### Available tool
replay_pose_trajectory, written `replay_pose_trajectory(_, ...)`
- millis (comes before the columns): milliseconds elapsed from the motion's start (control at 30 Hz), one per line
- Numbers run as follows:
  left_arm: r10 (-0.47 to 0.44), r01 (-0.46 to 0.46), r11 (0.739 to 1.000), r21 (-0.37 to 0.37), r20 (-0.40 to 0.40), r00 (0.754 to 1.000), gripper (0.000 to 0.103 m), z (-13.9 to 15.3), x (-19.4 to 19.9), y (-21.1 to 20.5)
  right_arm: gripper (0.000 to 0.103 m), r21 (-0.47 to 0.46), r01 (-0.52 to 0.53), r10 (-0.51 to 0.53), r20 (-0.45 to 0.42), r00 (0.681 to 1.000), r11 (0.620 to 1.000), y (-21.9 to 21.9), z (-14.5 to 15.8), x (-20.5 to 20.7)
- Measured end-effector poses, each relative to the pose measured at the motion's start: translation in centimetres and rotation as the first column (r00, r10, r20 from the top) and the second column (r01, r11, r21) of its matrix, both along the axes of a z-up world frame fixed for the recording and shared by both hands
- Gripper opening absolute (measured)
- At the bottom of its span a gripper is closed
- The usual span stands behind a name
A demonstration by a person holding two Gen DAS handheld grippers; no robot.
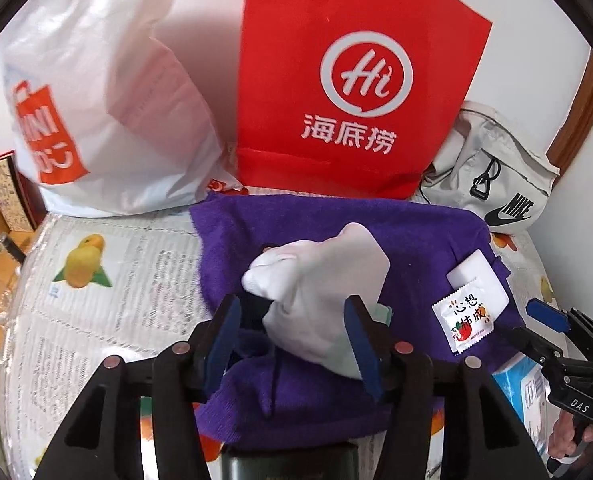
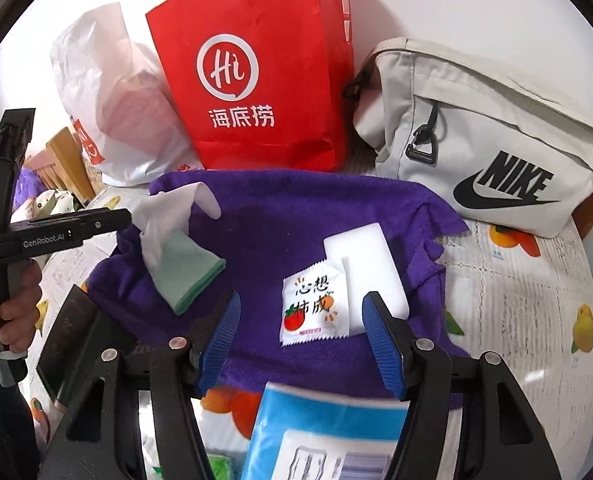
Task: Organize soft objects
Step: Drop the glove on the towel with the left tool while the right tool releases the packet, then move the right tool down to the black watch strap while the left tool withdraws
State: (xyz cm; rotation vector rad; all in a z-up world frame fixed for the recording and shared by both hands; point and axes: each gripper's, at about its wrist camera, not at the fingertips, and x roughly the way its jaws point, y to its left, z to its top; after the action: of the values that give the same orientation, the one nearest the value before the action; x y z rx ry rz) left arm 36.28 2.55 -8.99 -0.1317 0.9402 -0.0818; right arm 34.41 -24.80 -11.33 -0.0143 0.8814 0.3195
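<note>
- My left gripper (image 1: pixel 294 334) stands with its jaws spread; the white sock (image 1: pixel 320 280) lies between the blue pads, and I cannot tell whether either pad touches it.
- In the right wrist view that sock (image 2: pixel 172 232) lies crumpled on the left part of the purple towel (image 2: pixel 280 216), its pale green cuff end toward me.
- My right gripper (image 2: pixel 300 340) hangs spread above the towel's near edge, pinching nothing; the printed sachet (image 2: pixel 314 306) shows between its pads, lower down on the towel.
- A white sponge block (image 2: pixel 370 272) lies partly under the sachet.
- A blue and white packet (image 2: pixel 328 428) sits just below the right gripper.
- Behind the towel stand a white plastic bag (image 2: pixel 116 100), a red paper bag (image 2: pixel 256 72) and a beige Nike pouch (image 2: pixel 488 140), on the fruit-printed tablecloth (image 2: pixel 536 300).
</note>
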Motion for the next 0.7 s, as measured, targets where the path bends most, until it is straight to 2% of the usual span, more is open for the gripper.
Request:
replay_pose_trajectory(233,0.043,-0.043,0.999,0.013,0.013,0.999,0.053,1.7,-3.3,1.1,0.063,0.038,-0.007,0.006,0.029,1.000,0.999,0.1,1.0,-3.3)
replay_pose_trajectory(433,0.024,-0.023,1.000,-0.019,0.061,0.998,0.053,3.3,-7.6,1.0,0.063,0.090,0.052,-0.055,0.035,0.998,0.995,-1.1,1.9,-7.3)
replay_pose_trajectory(567,0.008,-0.004,0.998,-0.061,0.063,0.998,0.053,4.0,-10.4,0.8,0.063,0.091,0.076,-0.079,0.036,0.996,0.993,-1.5,2.1,-10.5)
replay_pose_trajectory(700,0.003,0.001,0.998,-0.061,0.055,0.999,0.053,4.2,-13.1,0.3,0.063,0.093,0.090,-0.094,0.034,0.995,0.992,-1.9,2.1,-14.1)
